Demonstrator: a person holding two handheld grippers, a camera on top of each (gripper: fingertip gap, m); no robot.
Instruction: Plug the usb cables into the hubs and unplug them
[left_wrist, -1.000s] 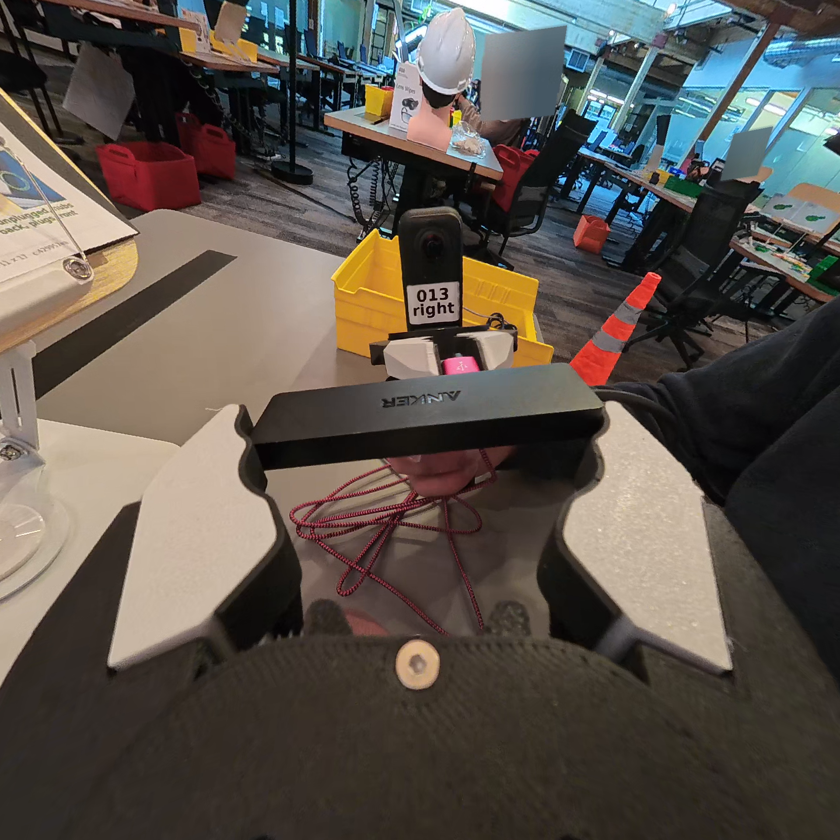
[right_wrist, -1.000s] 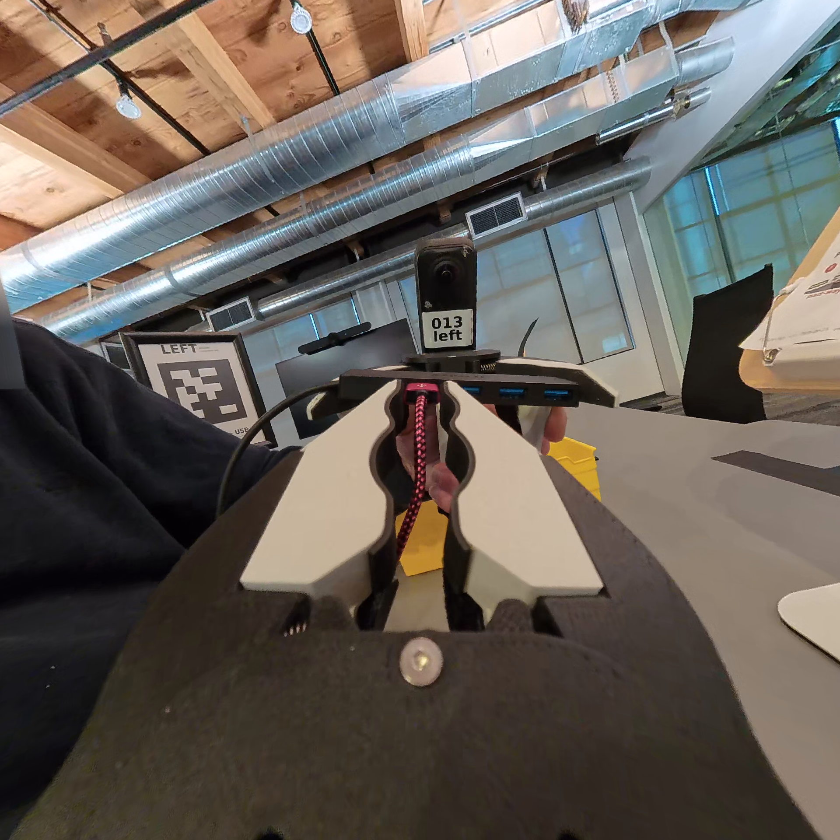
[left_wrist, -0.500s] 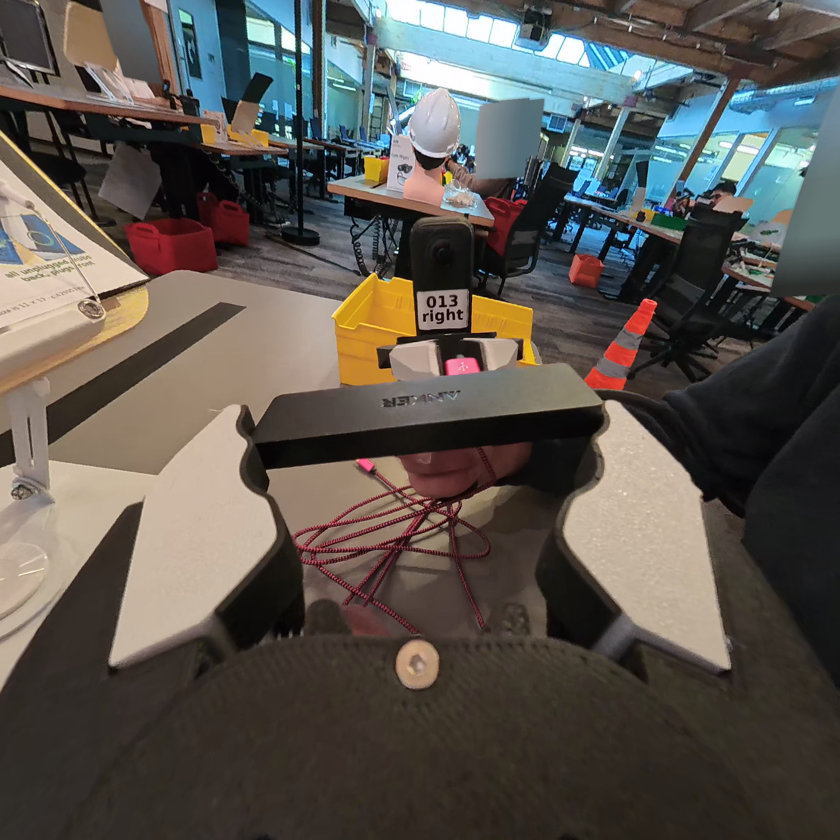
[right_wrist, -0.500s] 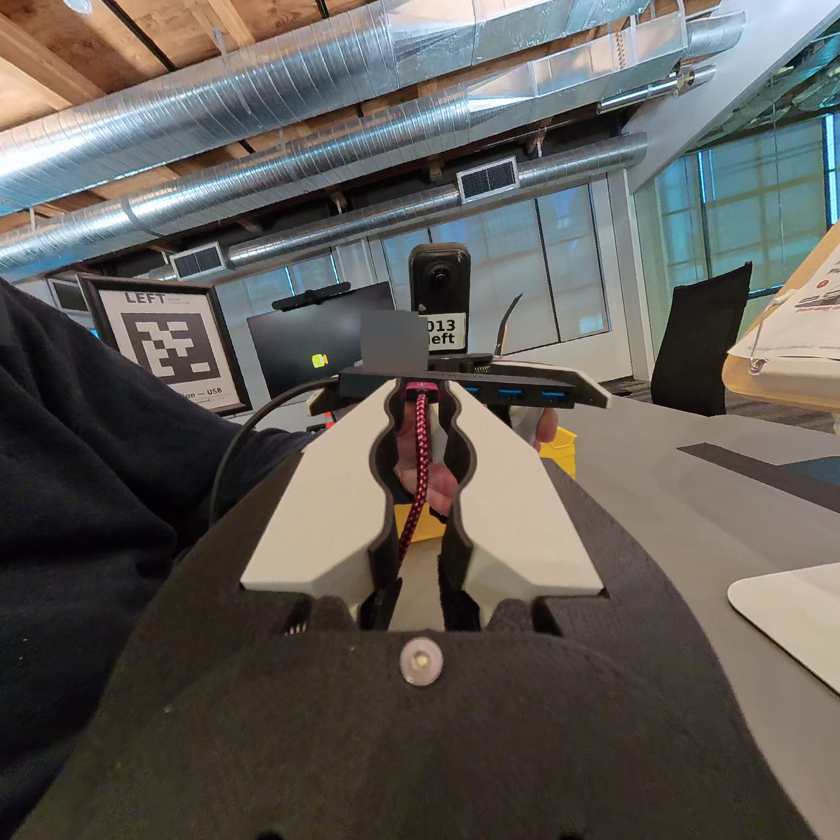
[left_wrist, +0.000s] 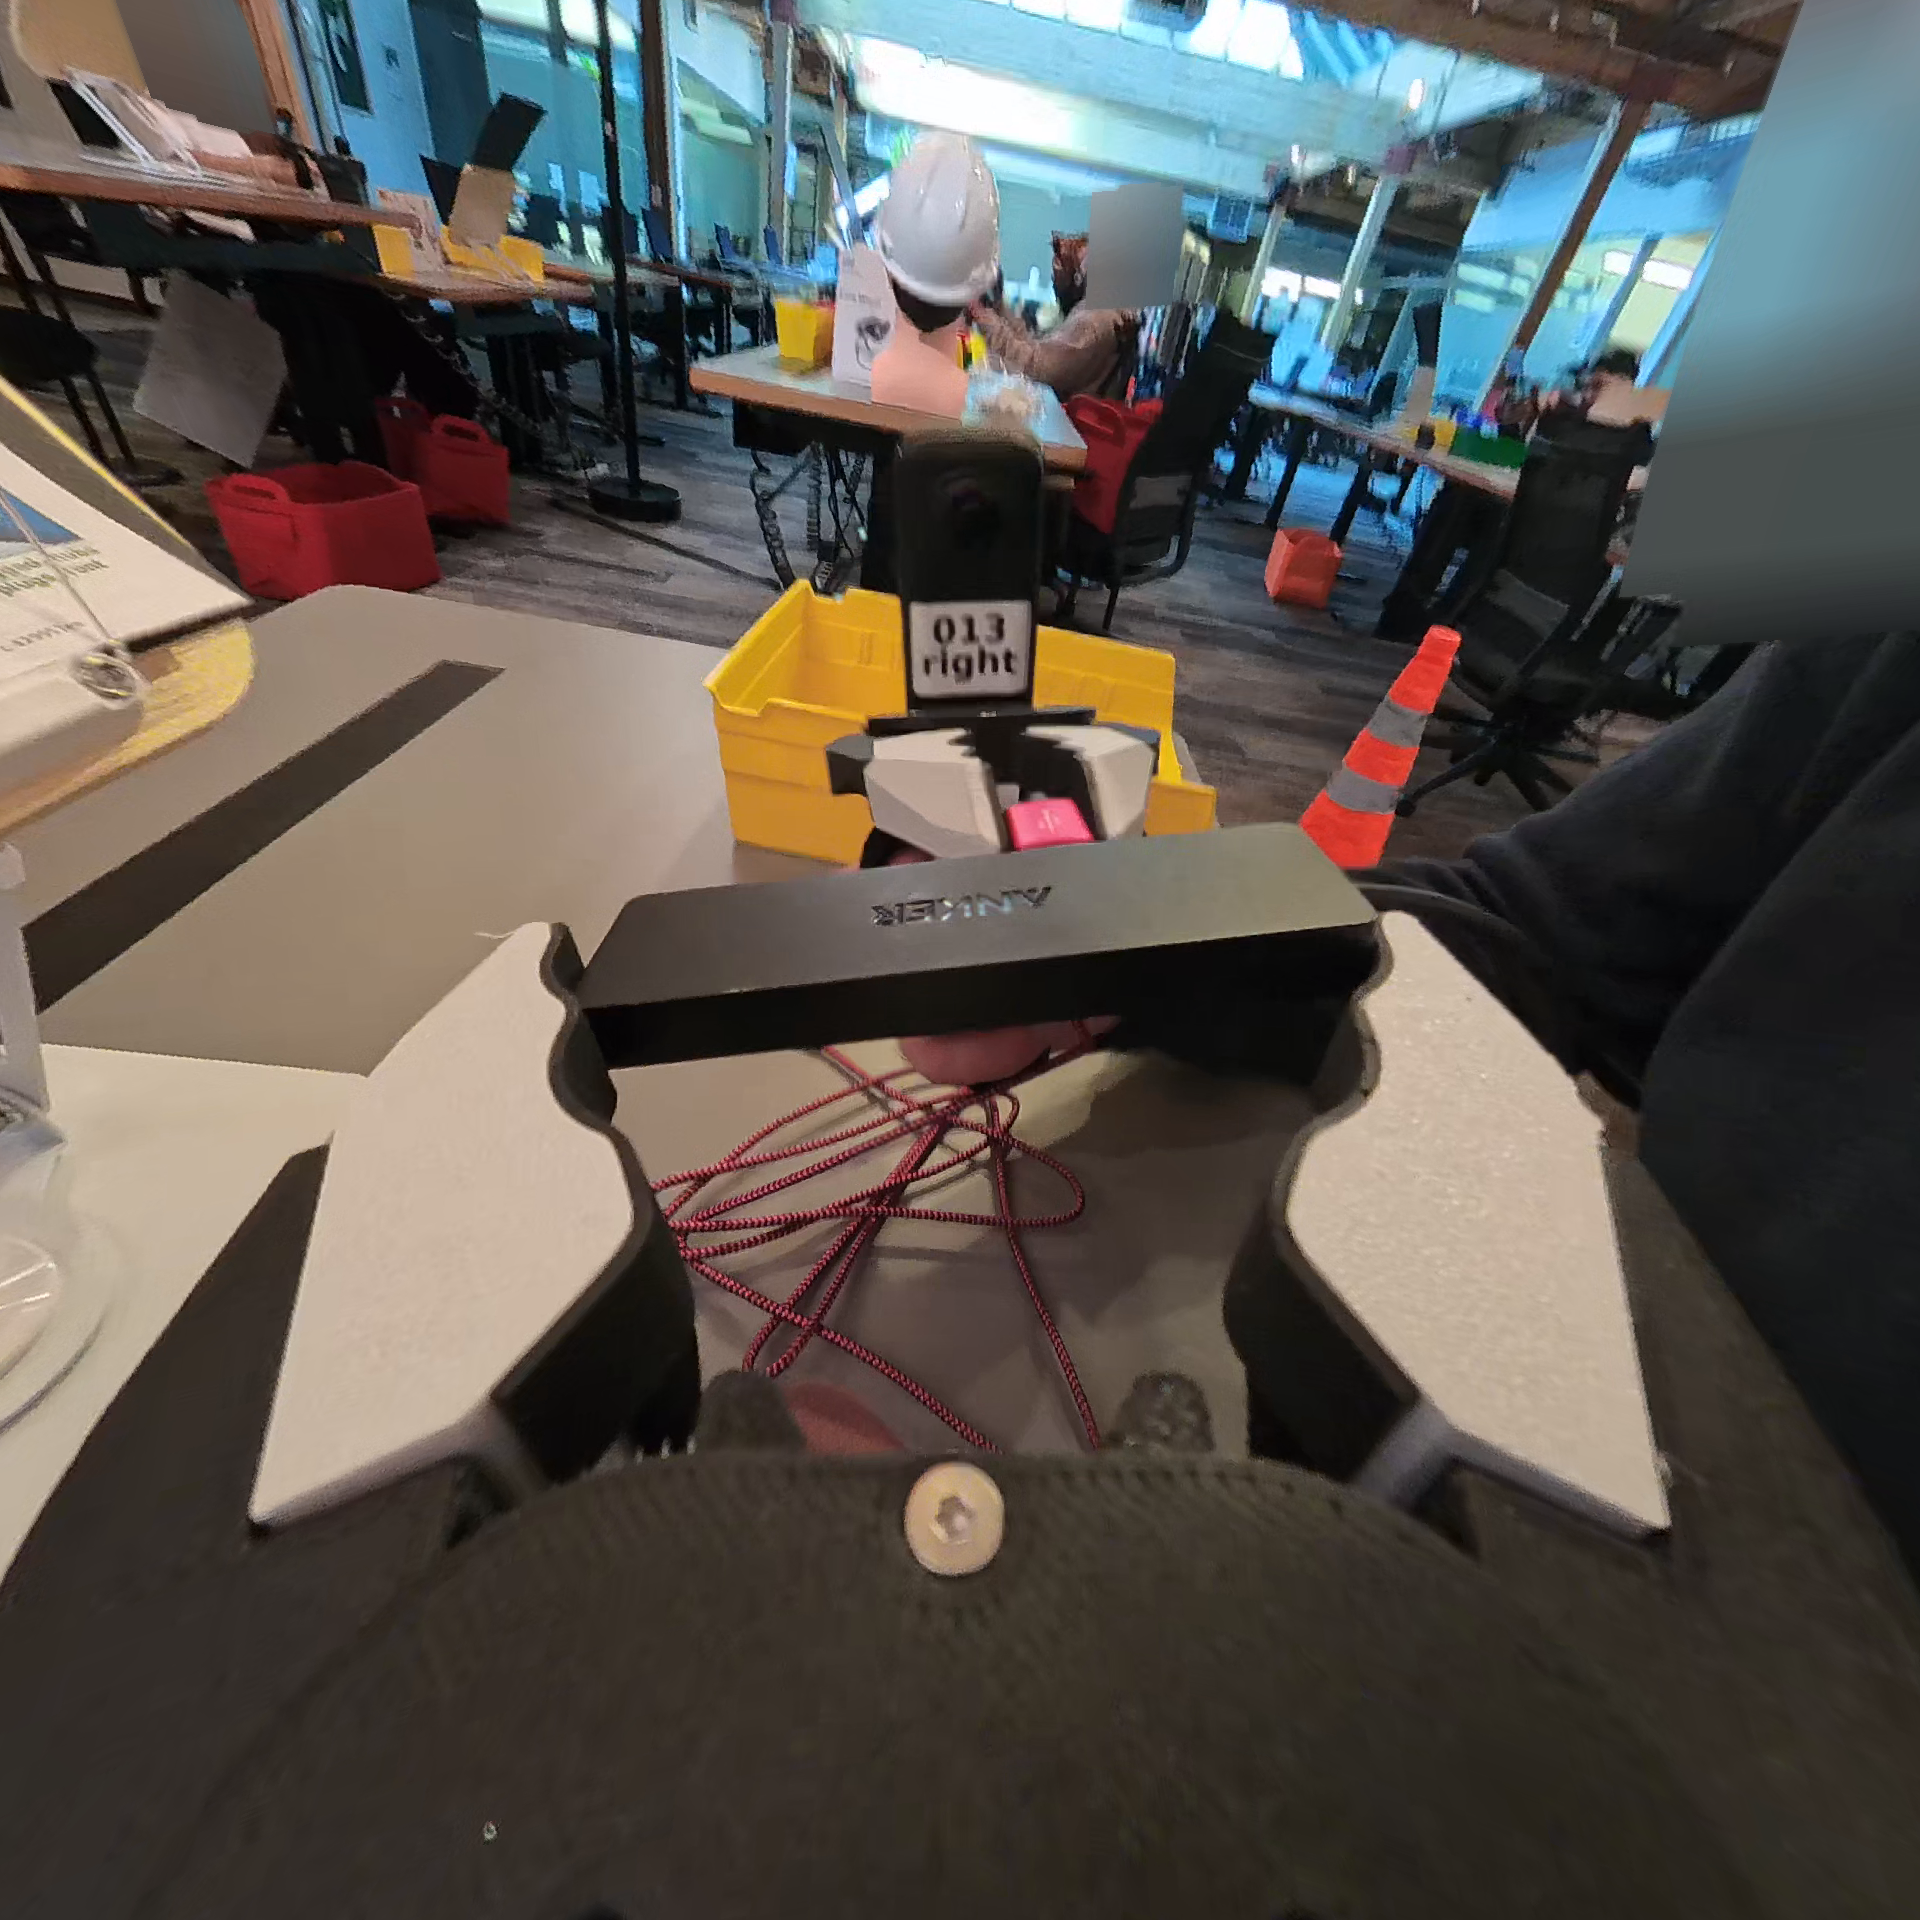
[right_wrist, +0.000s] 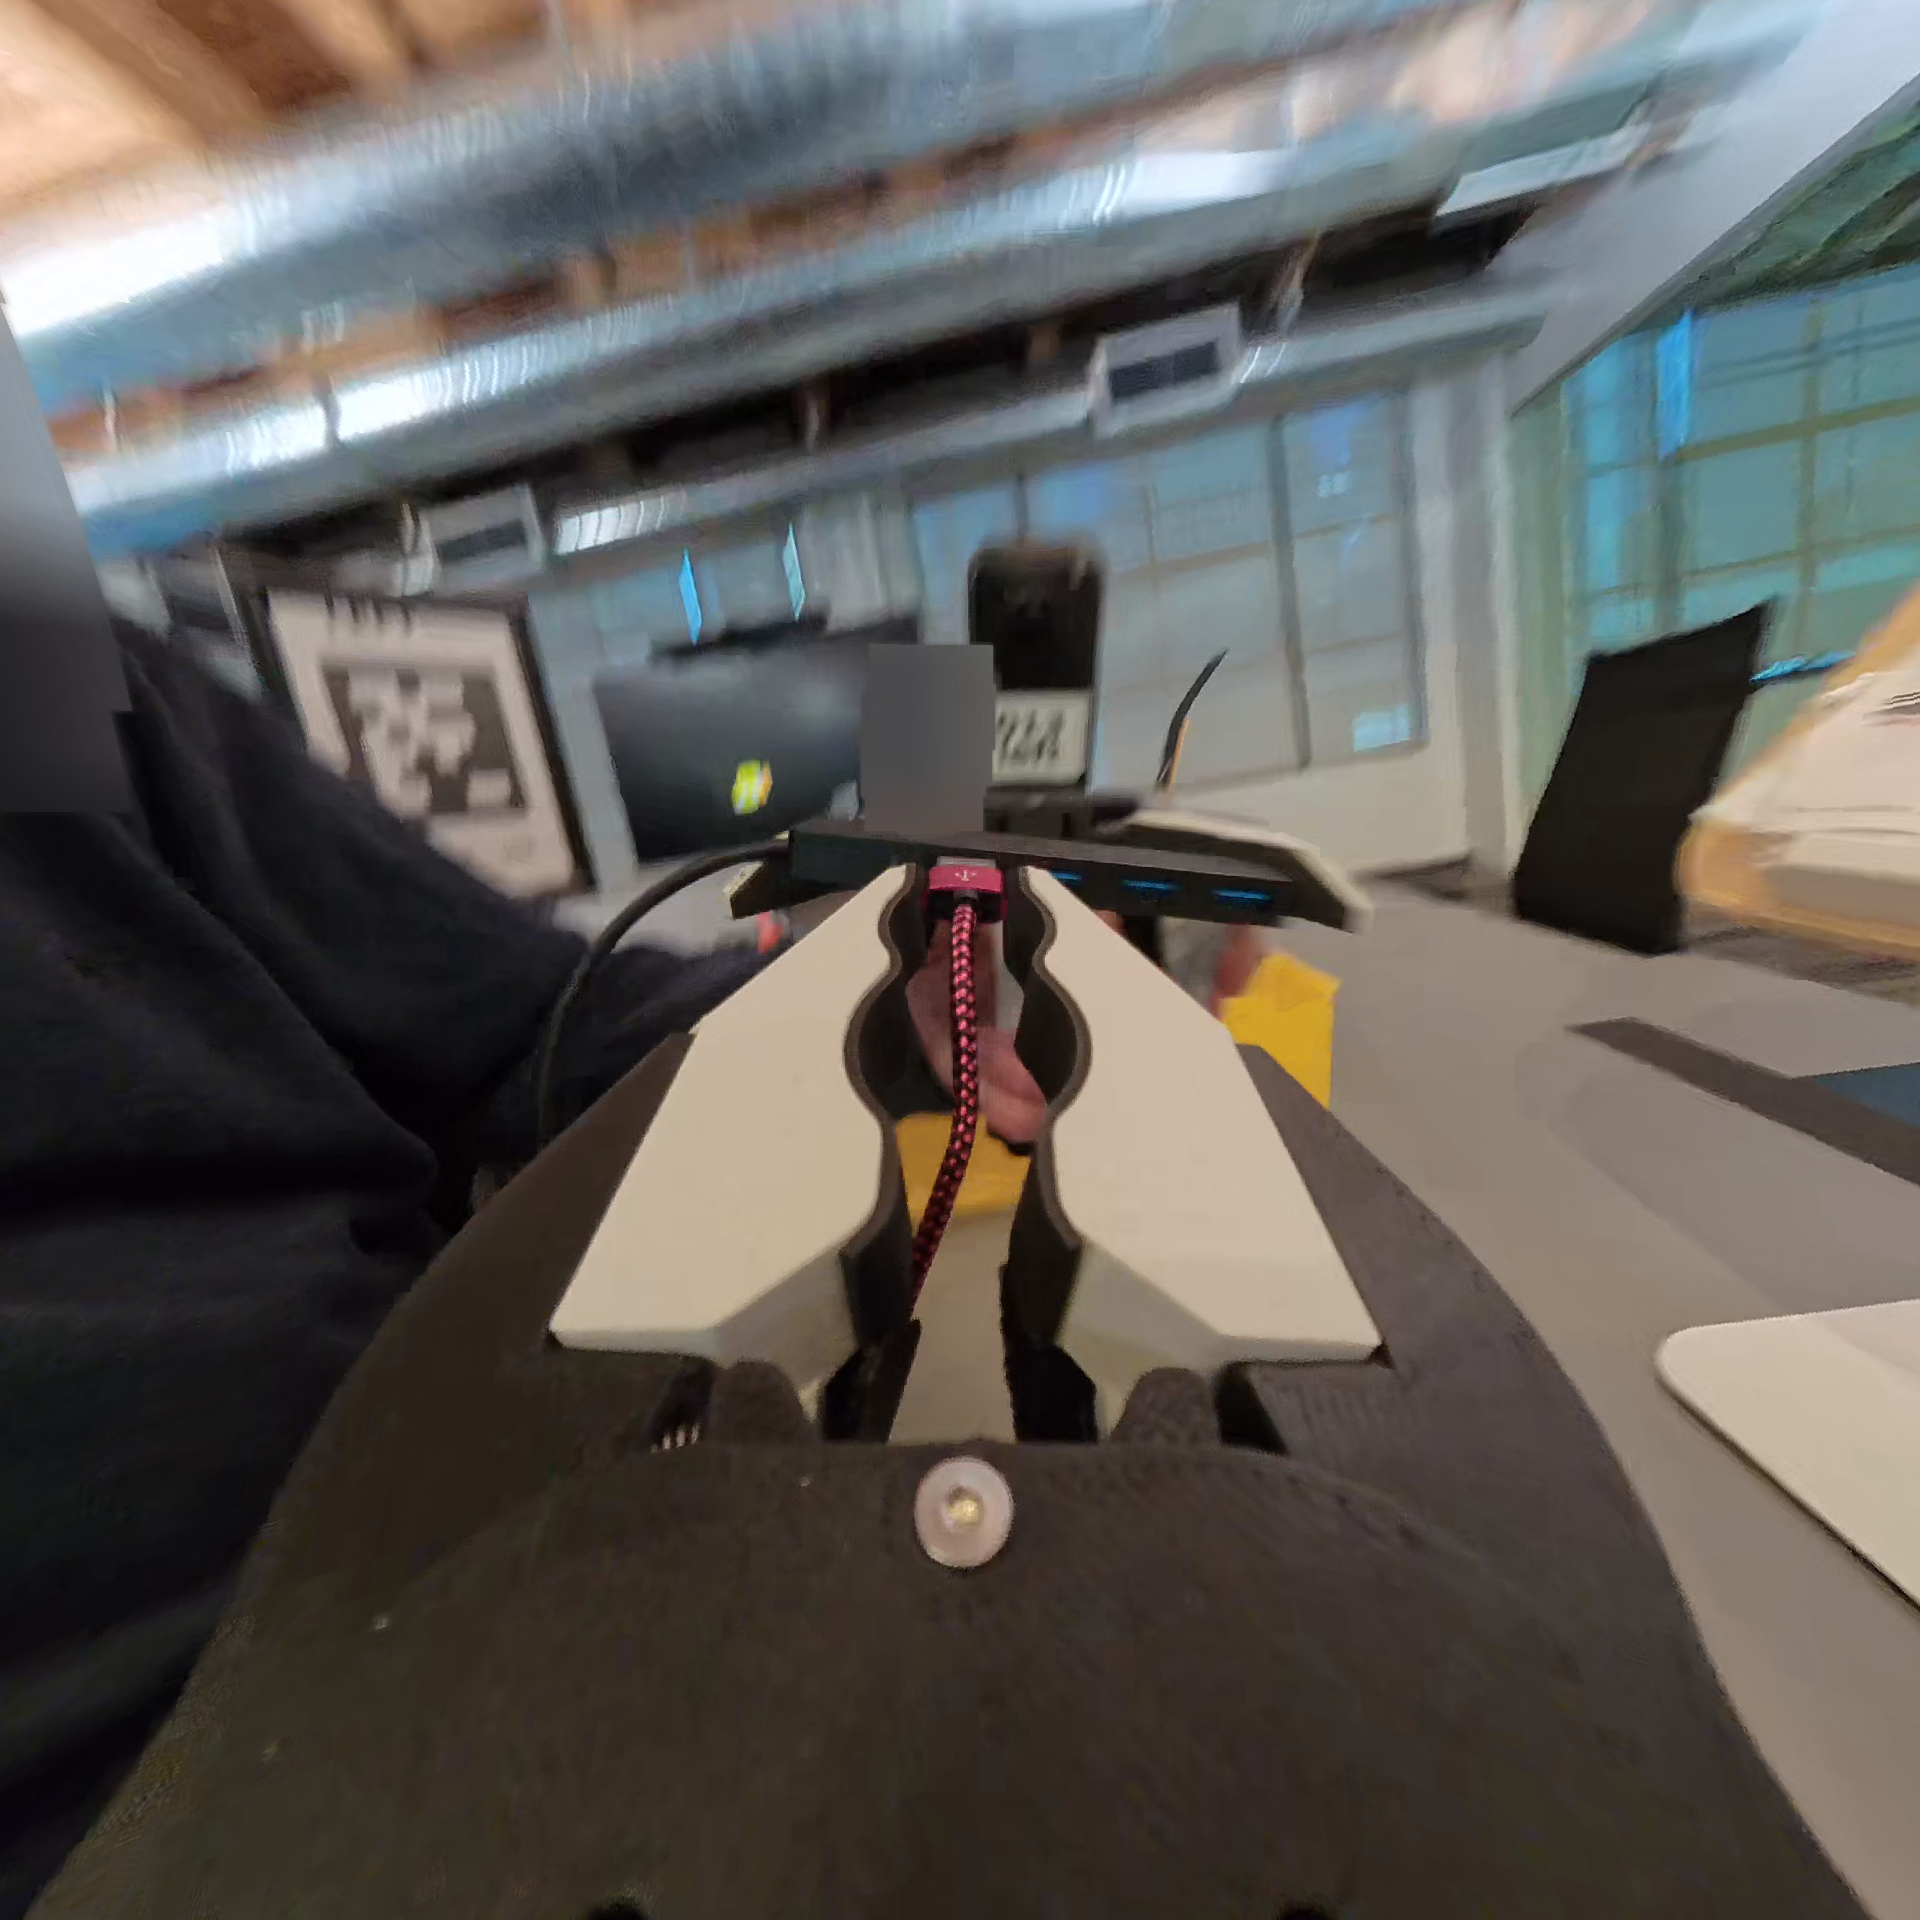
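Note:
My left gripper (left_wrist: 966, 987) is shut on a black USB hub (left_wrist: 977, 945), held crosswise between its fingertips above the grey table (left_wrist: 416, 831). My right gripper (right_wrist: 966, 894) is shut on the pink plug (right_wrist: 966, 881) of a red braided cable (right_wrist: 961, 1049). The plug sits against the leftmost port of the hub (right_wrist: 1039, 857), beside three blue ports (right_wrist: 1148, 888). How deep it sits is hidden. In the left wrist view the right gripper (left_wrist: 1013, 800) and plug (left_wrist: 1044, 826) show just behind the hub. The cable lies looped on the table (left_wrist: 883, 1195).
A yellow bin (left_wrist: 800, 717) stands at the table's far edge behind the grippers. A clipboard on a stand (left_wrist: 73, 623) is at the left, and a white pad (right_wrist: 1818, 1423) lies on the table. A dark sleeve (left_wrist: 1714, 883) fills the right. An orange cone (left_wrist: 1382, 748) stands on the floor.
The hub and plug have stayed together. The hub has tilted, its left end lower, and the right gripper has turned a little. The right wrist view has swung and is motion-blurred.

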